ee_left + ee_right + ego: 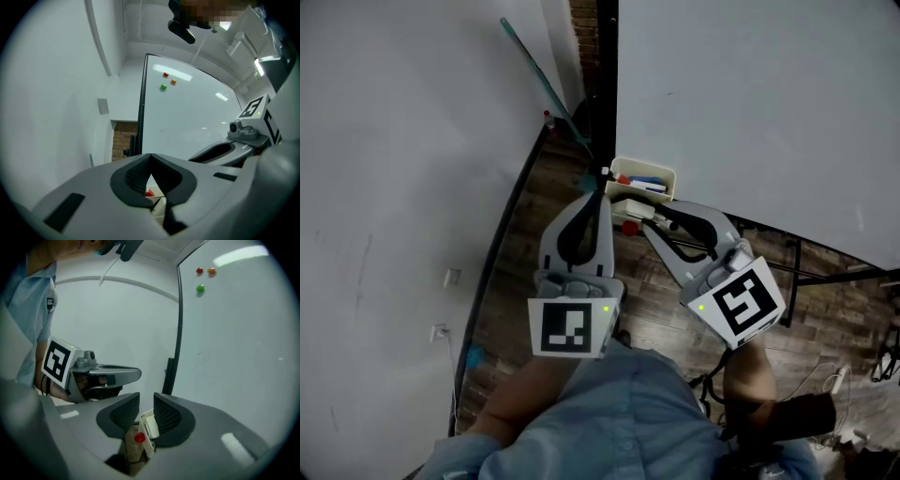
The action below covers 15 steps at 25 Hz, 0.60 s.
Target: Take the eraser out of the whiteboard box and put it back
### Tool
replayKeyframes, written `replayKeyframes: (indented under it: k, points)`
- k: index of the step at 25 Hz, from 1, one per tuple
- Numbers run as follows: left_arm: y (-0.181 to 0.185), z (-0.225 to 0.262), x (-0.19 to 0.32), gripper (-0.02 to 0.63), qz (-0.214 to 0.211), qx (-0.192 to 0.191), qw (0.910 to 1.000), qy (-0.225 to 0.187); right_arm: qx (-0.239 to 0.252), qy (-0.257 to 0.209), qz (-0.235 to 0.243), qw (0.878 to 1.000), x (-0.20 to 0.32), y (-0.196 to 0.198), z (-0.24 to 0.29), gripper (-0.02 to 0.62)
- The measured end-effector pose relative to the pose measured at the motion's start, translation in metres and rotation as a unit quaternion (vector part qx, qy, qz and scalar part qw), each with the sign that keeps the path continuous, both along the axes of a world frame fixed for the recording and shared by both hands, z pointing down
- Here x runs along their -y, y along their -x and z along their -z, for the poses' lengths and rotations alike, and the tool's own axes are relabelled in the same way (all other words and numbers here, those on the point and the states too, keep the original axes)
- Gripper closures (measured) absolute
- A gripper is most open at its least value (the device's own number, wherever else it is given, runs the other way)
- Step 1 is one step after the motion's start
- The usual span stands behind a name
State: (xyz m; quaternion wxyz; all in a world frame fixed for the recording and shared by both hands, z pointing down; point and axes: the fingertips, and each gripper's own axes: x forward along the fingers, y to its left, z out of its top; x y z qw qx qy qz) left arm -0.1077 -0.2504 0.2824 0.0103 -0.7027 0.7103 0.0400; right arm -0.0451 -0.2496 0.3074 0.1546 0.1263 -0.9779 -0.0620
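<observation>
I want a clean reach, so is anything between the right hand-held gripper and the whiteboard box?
Nothing visible does. The right hand-held gripper, jaws open, faces the whiteboard box directly; the left hand-held gripper sits beside it, off that line.

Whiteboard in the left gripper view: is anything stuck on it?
Yes: a red magnet, an orange magnet and a green magnet sit close together high on the whiteboard.
</observation>
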Motion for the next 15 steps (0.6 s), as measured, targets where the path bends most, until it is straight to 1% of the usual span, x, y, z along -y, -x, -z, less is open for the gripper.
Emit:
replayKeyframes:
  k: [3,4,10,15]
  points:
    - [0.005,-0.004,0.014,0.603,-0.002,-0.003,1.0,0.002,-0.042,-0.007,0.028,0.999,0.007,0.009,-0.015,0.452]
    - [0.006,-0.005,0.018,0.603,-0.003,-0.004,1.0,0.003,-0.054,-0.009,0.034,0.998,0.009,0.012,-0.02,0.445]
    - [0.018,-0.013,0.038,0.603,-0.001,-0.01,0.9999,0.013,-0.111,-0.002,0.069,0.991,0.018,0.024,-0.047,0.434]
    - [0.027,-0.021,0.048,0.603,0.001,-0.016,0.9996,0.022,-0.131,0.007,0.08,0.988,0.027,0.032,-0.062,0.434]
